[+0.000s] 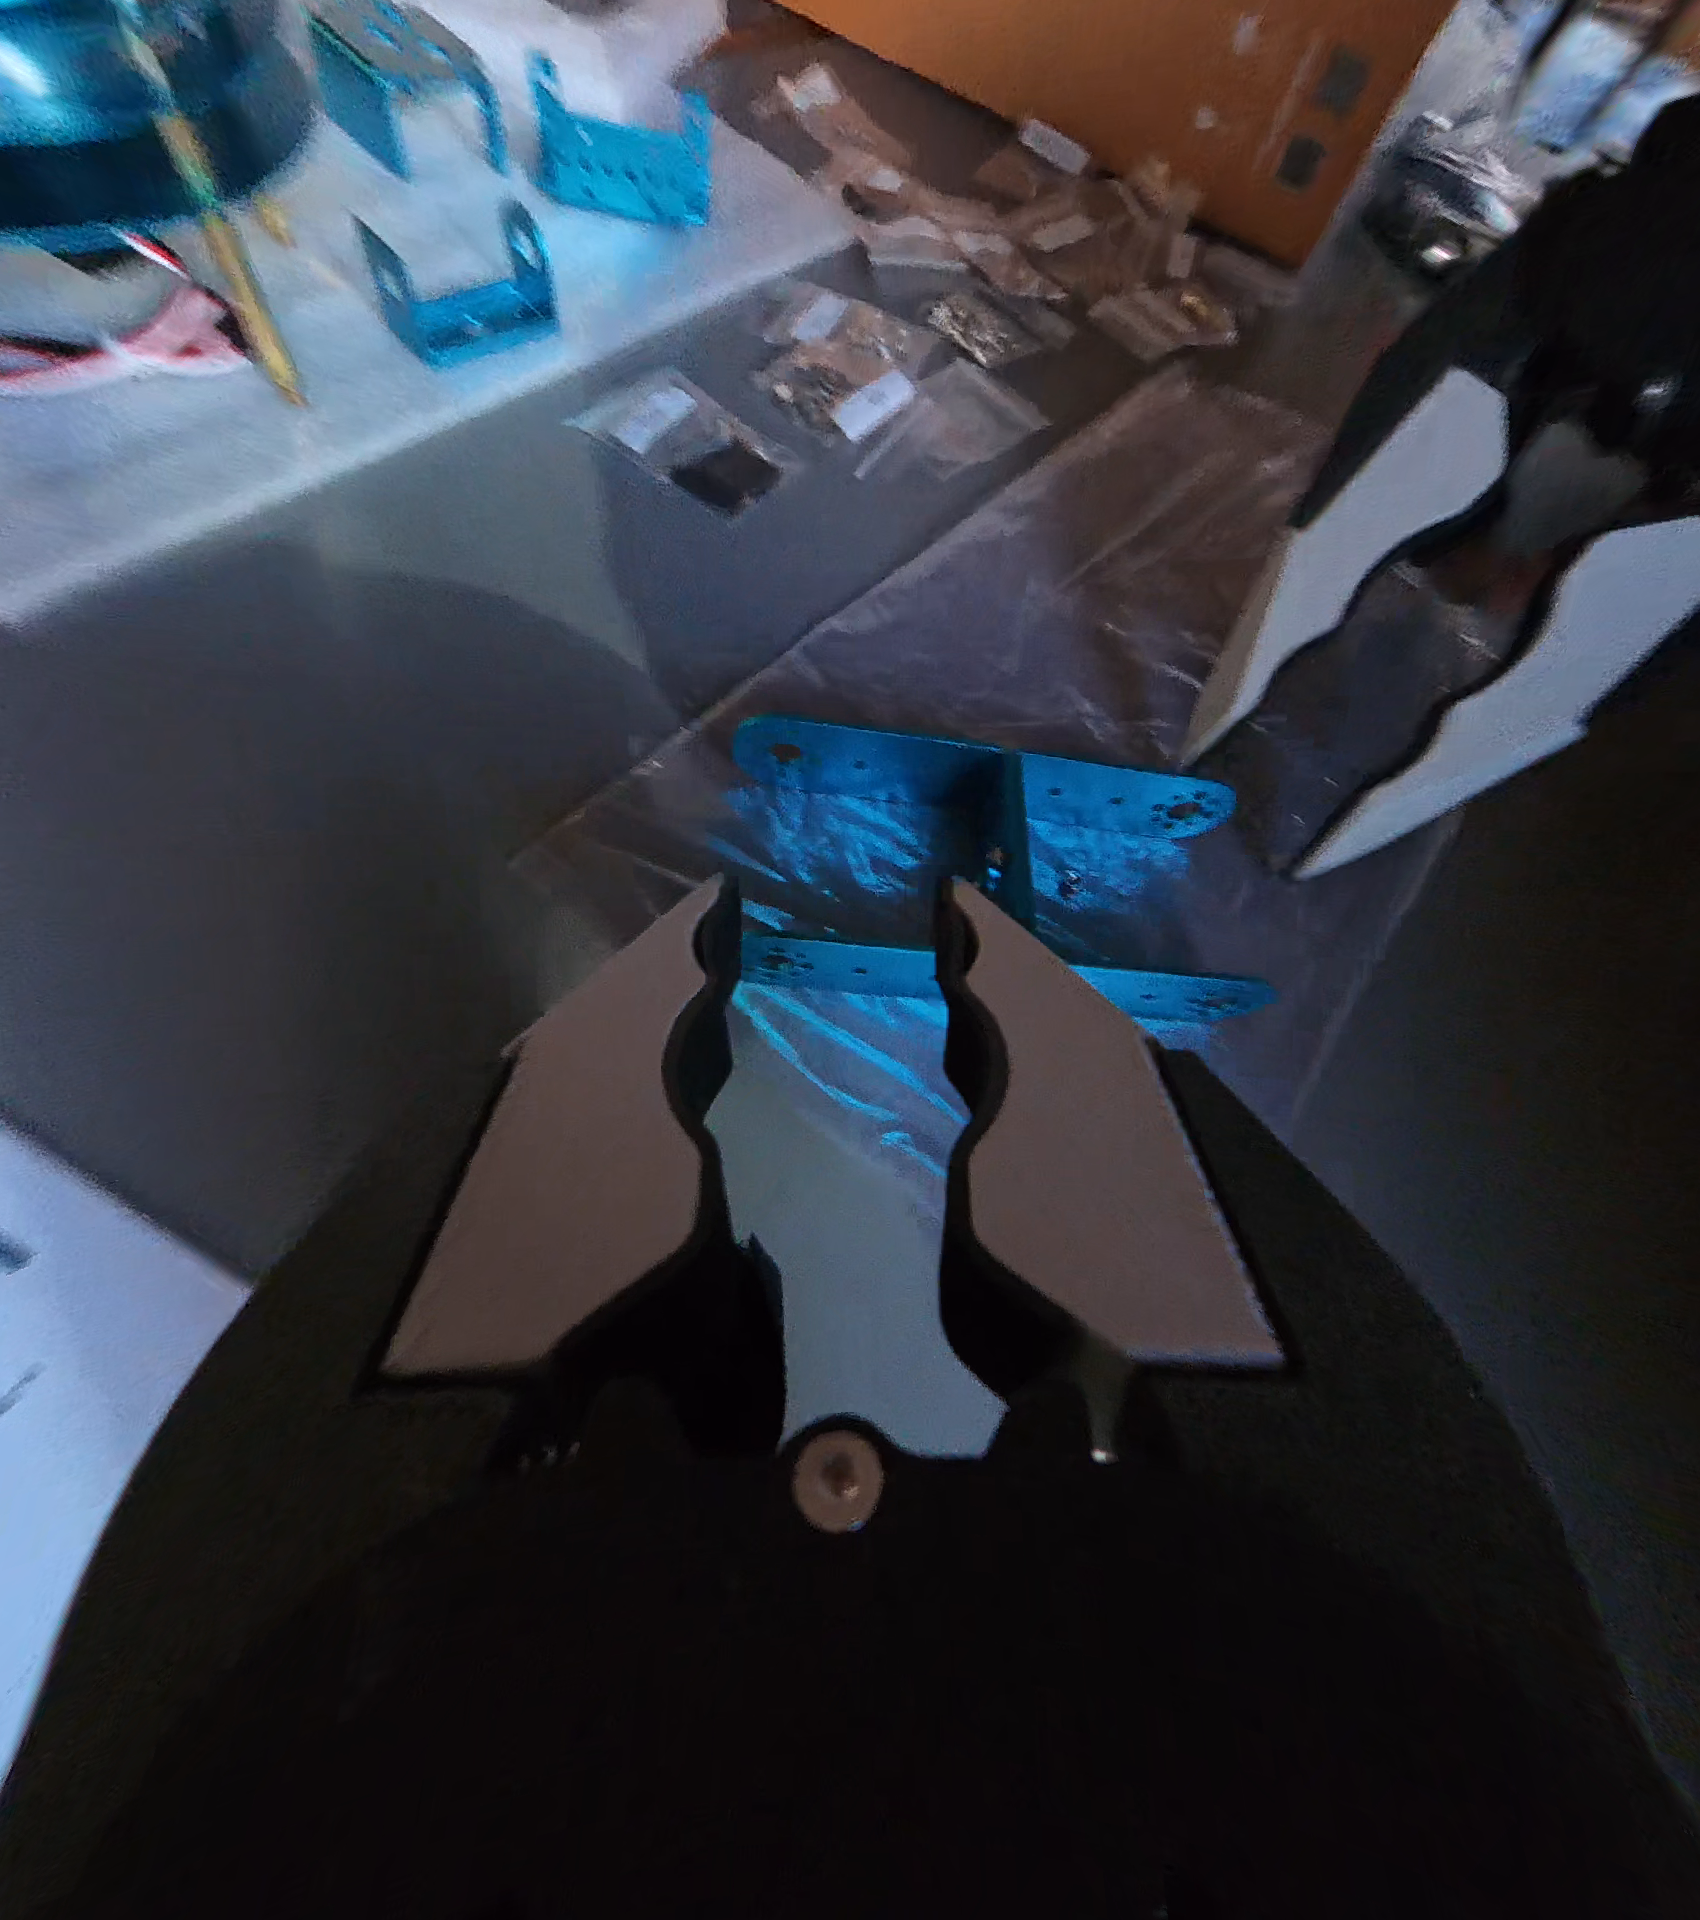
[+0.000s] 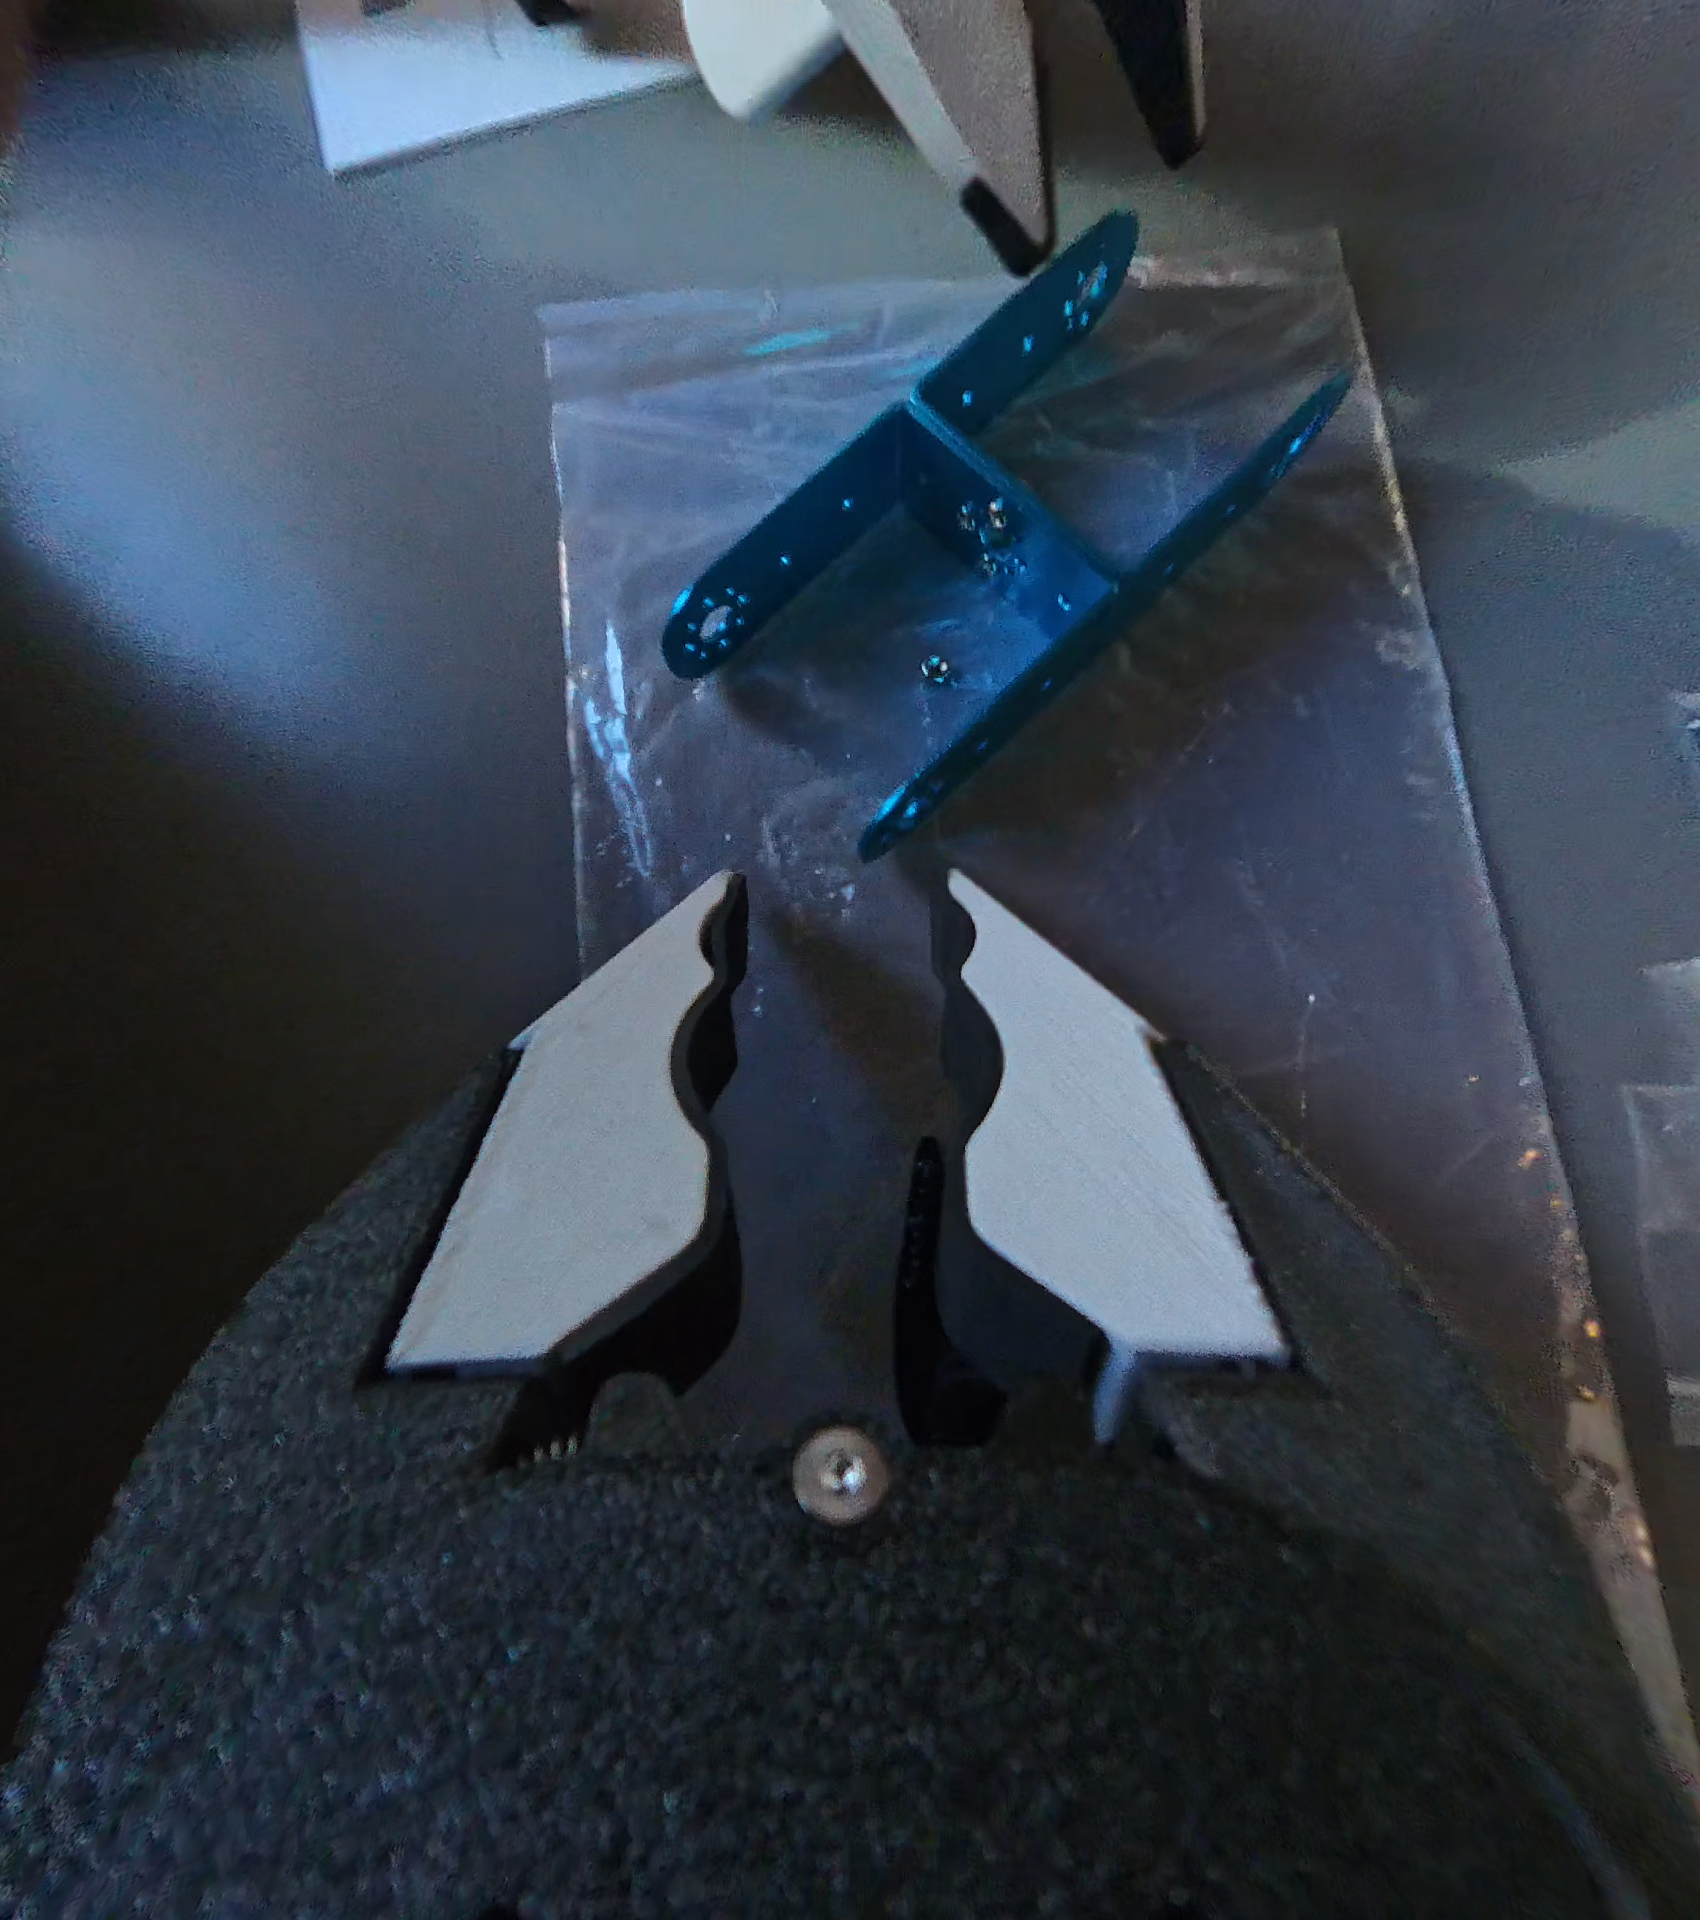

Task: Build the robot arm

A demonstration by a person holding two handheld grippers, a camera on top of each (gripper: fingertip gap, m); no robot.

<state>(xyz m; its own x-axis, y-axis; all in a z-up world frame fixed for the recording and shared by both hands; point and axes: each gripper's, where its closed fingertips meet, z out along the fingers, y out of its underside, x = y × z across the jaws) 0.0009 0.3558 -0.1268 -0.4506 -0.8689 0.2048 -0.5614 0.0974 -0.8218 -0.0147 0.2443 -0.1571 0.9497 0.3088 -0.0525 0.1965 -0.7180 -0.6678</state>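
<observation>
Right wrist view looks down on a blue metal bracket (image 2: 991, 540), shaped like the letter H with small holes and screws in it. It lies on a clear plastic bag (image 2: 1189, 831), and the bag lies flat on the grey desk (image 2: 254, 520). The right hand-held gripper (image 2: 841, 883) is just beside the near end of the bracket, over the bag, not touching it. Its two fingers stand apart with a narrow gap between them, and nothing is in the gap. The left hand-held gripper (image 2: 1085, 208) comes in from the far side of the bracket, with its tips close to the bracket's far arm. In the left wrist view, the left hand-held gripper (image 1: 835, 894) has its fingers apart too, with a narrow gap, and holds nothing; the bracket (image 1: 981, 821) shows just past its tips. Farther from the bracket, small clear bags of parts (image 1: 929, 343) lie on the desk. Beyond them sit more blue brackets (image 1: 617, 156) on a white sheet (image 1: 150, 457). A brown cardboard box (image 1: 1137, 94) stands well away from the bracket.
</observation>
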